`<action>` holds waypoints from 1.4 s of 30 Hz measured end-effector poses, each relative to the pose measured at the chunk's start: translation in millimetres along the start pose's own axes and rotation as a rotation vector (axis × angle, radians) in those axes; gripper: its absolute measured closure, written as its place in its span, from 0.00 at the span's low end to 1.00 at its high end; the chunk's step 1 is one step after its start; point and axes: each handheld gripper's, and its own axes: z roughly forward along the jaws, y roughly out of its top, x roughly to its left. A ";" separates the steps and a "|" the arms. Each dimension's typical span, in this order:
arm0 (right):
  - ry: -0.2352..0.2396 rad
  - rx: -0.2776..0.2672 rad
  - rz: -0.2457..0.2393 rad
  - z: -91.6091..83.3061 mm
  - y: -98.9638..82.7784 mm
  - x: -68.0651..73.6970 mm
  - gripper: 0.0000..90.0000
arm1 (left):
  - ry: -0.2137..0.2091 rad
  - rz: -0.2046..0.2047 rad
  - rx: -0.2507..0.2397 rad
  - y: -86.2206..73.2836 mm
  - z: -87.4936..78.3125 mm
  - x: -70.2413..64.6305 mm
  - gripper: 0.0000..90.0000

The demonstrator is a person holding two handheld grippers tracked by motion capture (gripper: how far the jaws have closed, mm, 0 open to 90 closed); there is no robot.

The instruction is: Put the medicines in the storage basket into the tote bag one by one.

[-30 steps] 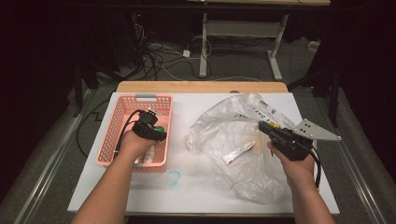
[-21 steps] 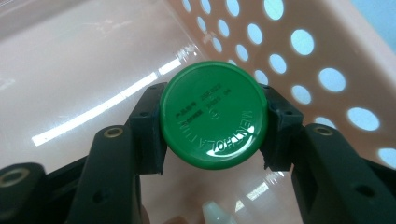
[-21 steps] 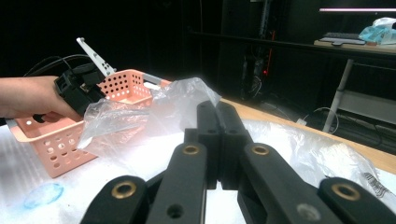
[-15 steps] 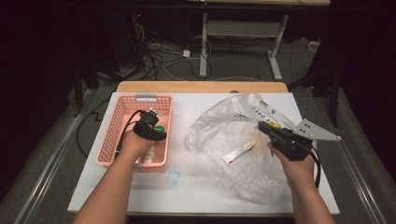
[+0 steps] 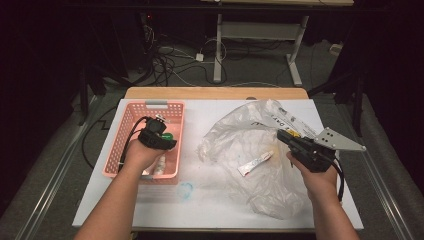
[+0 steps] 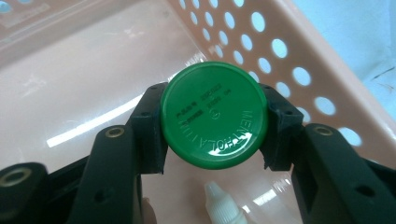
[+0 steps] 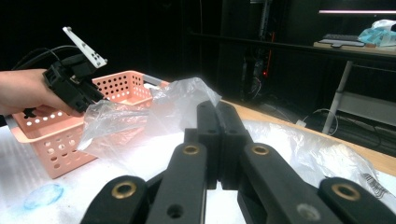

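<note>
- The table [image 5: 210, 200] is brightly lit from above; the room behind it is nearly black.
- Glare streaks the basket [image 6: 84, 70] floor beside the sharp green cap [image 6: 214, 115].
- The near black jaws are slightly soft.

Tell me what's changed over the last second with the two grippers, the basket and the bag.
Very little. The left gripper still holds the green cap between its jaws over the pink basket; its hand has barely shifted. The right gripper stays shut and in place at the clear plastic bag. The small tube on the bag and the white dropper bottle in the basket lie as before.
</note>
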 end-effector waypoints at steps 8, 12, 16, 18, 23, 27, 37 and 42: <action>-0.002 -0.002 0.004 -0.9 0.6 0.4 1.00 | 0.017 0.011 -0.066 -4.3 -18.9 -8.3 0.55; -0.002 0.000 0.001 -0.6 0.5 0.7 1.00 | 0.016 0.009 -0.096 -8.2 -27.0 -11.0 0.55; 0.001 -0.001 -0.005 -0.7 0.8 1.0 1.00 | 0.018 0.000 -0.130 -14.5 -33.2 -14.6 0.55; 0.002 0.000 -0.002 -0.7 0.9 1.2 1.00 | 0.022 0.004 -0.138 -18.0 -35.6 -16.4 0.55; 0.005 0.001 -0.007 -1.1 1.5 1.8 1.00 | 0.024 0.006 -0.165 -28.1 -41.6 -20.0 0.55; 0.004 0.003 -0.004 0.0 0.8 1.9 1.00 | 0.016 0.011 -0.202 -36.5 -47.9 -22.7 0.55; 0.005 0.009 -0.008 1.1 0.2 3.4 1.00 | 0.009 -0.022 -0.285 -57.6 -57.9 -29.3 0.55; 0.009 0.014 -0.012 2.9 -0.9 3.8 1.00 | 0.009 -0.033 -0.315 -68.0 -57.5 -31.2 0.55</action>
